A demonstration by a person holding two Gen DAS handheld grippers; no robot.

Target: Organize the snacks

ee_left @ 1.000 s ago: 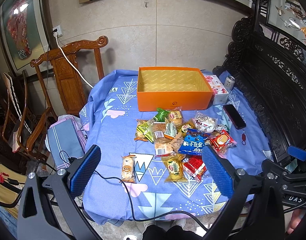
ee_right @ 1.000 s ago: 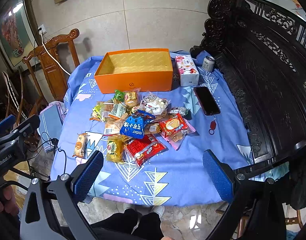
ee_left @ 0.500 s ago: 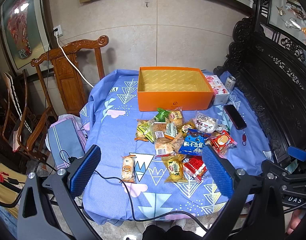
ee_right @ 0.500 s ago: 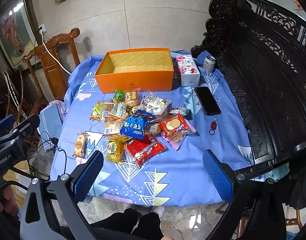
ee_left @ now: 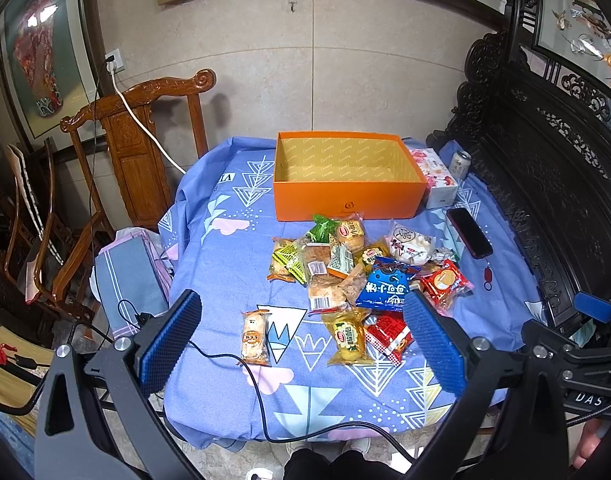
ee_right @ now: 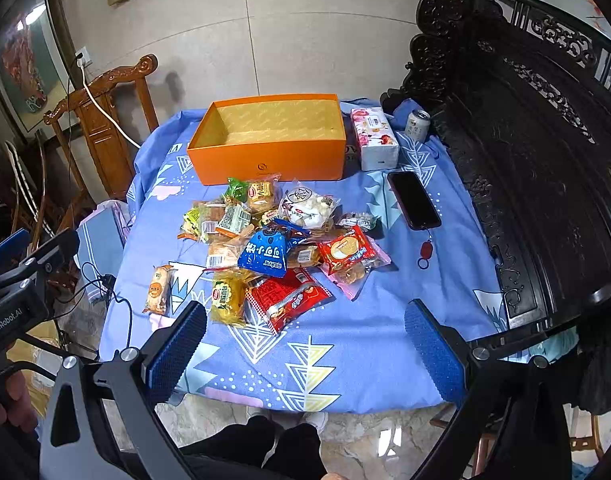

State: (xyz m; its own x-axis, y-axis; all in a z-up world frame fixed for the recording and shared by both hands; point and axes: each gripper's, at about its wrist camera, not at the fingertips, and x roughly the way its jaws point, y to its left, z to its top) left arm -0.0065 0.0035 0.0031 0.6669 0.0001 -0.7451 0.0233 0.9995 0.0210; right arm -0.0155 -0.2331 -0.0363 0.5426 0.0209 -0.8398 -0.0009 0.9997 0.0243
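Both hand-held grippers are held spread and empty above the near edge of the surface [ee_left: 209, 264], which is covered by a blue cloth. The snacks [ee_right: 265, 240] lie in a loose heap at the middle of the surface, ahead of both tools, and the orange box [ee_right: 269, 156] stands open and empty just behind the heap.

The left hand-held gripper [ee_left: 301, 344] is aimed so that one lone pack [ee_left: 254, 336] lies straight ahead between its fingers, apart from the heap, with its long axis running away from the camera. The right hand-held gripper [ee_right: 305, 344] faces the red pack [ee_right: 289, 300] at the heap's near edge, lying at a slant.

The lone pack is judged nearer to the left tool, and the red pack to the right.
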